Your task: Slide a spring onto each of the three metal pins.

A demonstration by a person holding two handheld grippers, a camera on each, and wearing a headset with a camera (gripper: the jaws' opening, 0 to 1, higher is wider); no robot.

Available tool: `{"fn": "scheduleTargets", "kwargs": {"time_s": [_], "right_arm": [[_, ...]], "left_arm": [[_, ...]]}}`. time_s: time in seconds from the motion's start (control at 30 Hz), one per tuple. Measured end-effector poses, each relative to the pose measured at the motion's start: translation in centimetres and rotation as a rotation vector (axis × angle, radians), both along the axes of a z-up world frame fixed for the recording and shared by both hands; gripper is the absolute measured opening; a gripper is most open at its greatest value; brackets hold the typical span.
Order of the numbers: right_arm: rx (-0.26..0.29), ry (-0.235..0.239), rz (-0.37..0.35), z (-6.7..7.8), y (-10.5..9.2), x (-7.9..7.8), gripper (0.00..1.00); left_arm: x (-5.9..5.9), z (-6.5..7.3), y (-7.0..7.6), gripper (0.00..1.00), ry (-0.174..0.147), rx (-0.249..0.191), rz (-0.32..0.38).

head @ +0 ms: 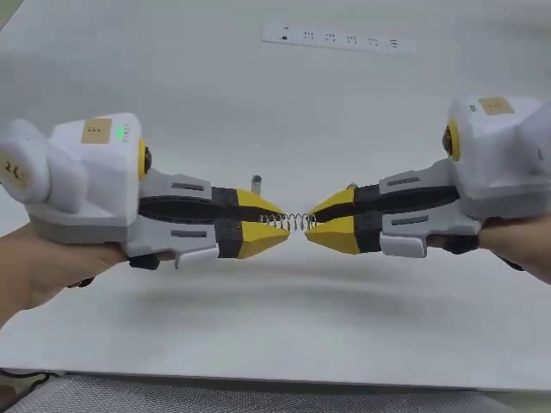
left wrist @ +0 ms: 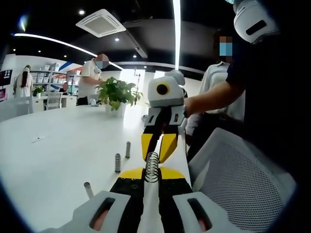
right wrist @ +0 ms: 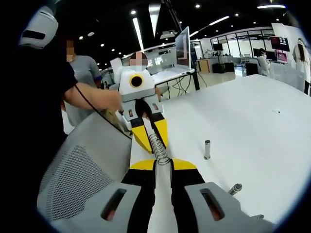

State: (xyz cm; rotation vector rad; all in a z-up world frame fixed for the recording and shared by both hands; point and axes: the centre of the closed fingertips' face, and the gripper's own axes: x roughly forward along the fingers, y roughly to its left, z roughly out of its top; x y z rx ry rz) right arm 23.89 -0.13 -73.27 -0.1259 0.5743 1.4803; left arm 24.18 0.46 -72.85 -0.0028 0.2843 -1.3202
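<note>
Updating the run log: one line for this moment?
left claw shut on spring | right claw shut on spring | spring midair, spanning both

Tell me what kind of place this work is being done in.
Most likely an open-plan office or demo space: long white tables, a potted plant on one, a desktop monitor on another, overhead strip lights, and people standing about.
</note>
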Motion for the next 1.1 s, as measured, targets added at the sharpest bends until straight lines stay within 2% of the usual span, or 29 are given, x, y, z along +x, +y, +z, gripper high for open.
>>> {"fn": "scheduleTargets", "kwargs": {"time_s": [0.27,0.63,0.97,1.1], "right_arm": [[-0.013,-0.048,0.02,0.9,0.3,0.1,0.08],[-0.028,-0.077,0.066,2.2,1.2,-0.3,0.08],[-0.047,-0.123,0.109,2.9,2.3,-0.7,0.08],[-0.046,-0.127,0.124,3.1,2.7,-0.8,0.08]], "left_arm": [[0.0,-0.4,0.1,0.02,-0.002,0.017,0.001],[-0.3,-1.2,0.1,0.02,-0.012,0.058,-0.011],[-0.5,-1.4,-0.2,0.02,-0.018,0.064,-0.02],[-0.6,-1.4,-0.3,0.02,-0.023,0.063,-0.026]]}}
